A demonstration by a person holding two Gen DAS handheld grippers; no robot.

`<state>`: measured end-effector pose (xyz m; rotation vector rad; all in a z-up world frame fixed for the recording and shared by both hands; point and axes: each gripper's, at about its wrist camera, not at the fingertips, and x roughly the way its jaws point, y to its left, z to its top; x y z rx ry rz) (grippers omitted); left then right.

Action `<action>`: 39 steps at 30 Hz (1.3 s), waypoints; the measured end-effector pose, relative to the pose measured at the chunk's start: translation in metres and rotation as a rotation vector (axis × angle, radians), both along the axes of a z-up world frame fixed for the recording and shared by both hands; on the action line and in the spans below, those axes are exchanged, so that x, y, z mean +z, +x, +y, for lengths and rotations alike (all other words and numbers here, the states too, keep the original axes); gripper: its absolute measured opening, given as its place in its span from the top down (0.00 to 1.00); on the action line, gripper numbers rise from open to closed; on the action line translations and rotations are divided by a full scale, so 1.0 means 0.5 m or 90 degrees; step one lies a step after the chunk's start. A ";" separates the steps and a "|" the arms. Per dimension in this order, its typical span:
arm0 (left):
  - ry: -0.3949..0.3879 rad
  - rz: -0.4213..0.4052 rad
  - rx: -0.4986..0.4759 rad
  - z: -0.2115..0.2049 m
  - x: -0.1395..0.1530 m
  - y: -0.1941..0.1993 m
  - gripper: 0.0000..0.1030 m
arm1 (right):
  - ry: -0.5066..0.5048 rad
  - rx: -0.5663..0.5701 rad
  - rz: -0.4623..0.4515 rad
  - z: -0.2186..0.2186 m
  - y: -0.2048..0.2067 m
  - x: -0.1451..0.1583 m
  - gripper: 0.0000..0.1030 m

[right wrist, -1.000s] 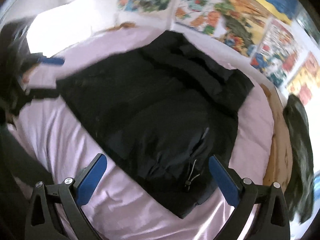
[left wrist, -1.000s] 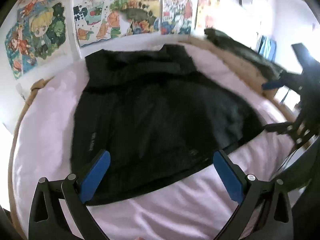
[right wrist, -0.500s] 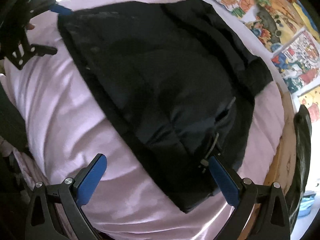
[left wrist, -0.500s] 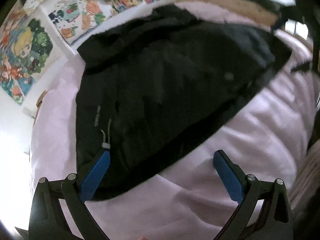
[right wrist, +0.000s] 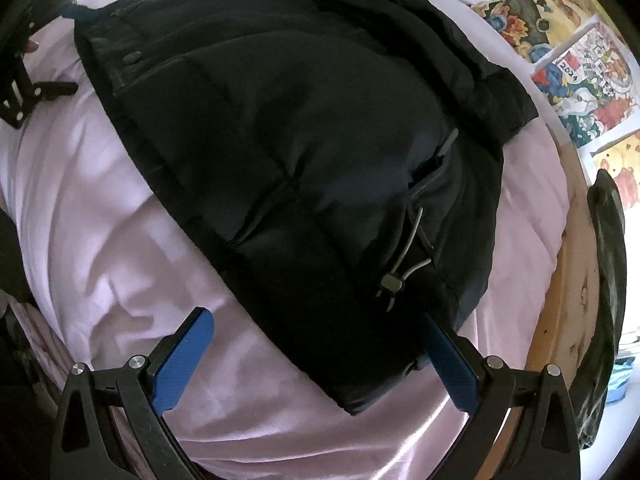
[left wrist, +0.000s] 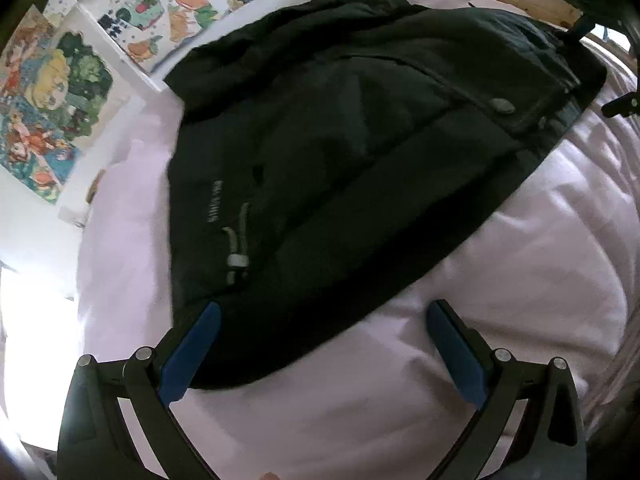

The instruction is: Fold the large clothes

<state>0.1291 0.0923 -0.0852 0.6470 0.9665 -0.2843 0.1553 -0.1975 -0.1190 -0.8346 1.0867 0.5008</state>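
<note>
Both grippers have dropped closer to the jacket's hem since a sec ago, so the black jacket [left wrist: 360, 160] is filling most of each view now. I'm seeing it lying spread flat on the pink bedsheet [left wrist: 500, 300], puffy quilted panels, a snap button near one front corner, a grey drawcord w/ toggle [right wrist: 394, 280] at the hem. I'm holding the left gripper [left wrist: 322, 344] w/ jaws wide apart, nothing between them, left blue pad over the hem corner, right pad over bare sheet. The right gripper [right wrist: 316, 354] is likewise gaping, empty, its right pad at the jacket's other hem corner. Cartoon posters [left wrist: 52, 96] are lining the wall behind, wooden bed frame [right wrist: 568, 280] running along the side
</note>
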 end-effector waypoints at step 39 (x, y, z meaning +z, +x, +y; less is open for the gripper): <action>-0.070 -0.188 0.133 -0.023 0.180 0.038 0.88 | -0.164 0.125 -0.237 0.020 -0.047 -0.062 0.00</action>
